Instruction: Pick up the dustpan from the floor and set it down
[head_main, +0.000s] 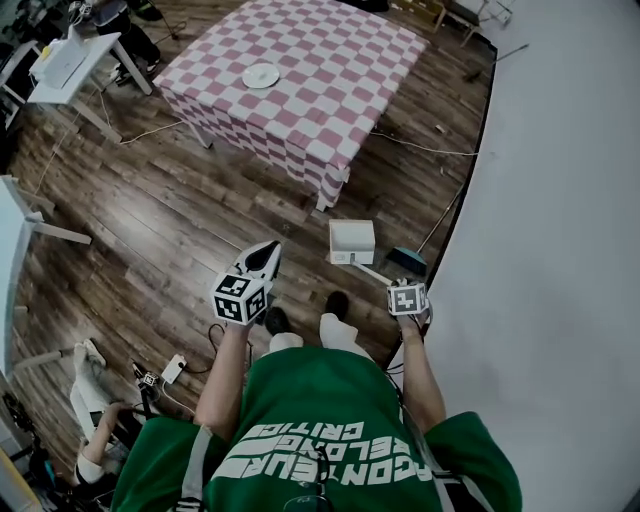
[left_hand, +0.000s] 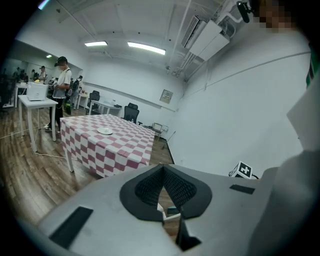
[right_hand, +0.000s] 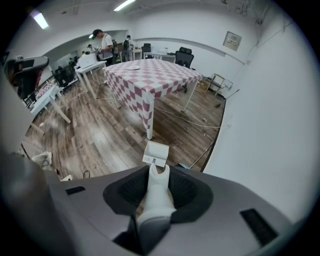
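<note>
The white dustpan (head_main: 352, 242) sits low over the wooden floor in front of my feet, and whether it touches the floor I cannot tell. Its long white handle (right_hand: 158, 187) runs back between the jaws of my right gripper (head_main: 398, 288), which points steeply down and is shut on it. In the right gripper view (right_hand: 159, 172) the pan (right_hand: 156, 152) shows just beyond the pads. My left gripper (head_main: 268, 248) hovers to the left of the pan with its tips together and nothing in them. In its own view (left_hand: 162, 170) a bit of the pan shows below the pads.
A table with a red-and-white checked cloth (head_main: 330, 60) and a white plate (head_main: 261, 75) stands ahead. The white wall (head_main: 560, 200) runs close along the right, with a teal brush (head_main: 406, 261) at its foot. Cables and a power strip (head_main: 173, 368) lie on the floor.
</note>
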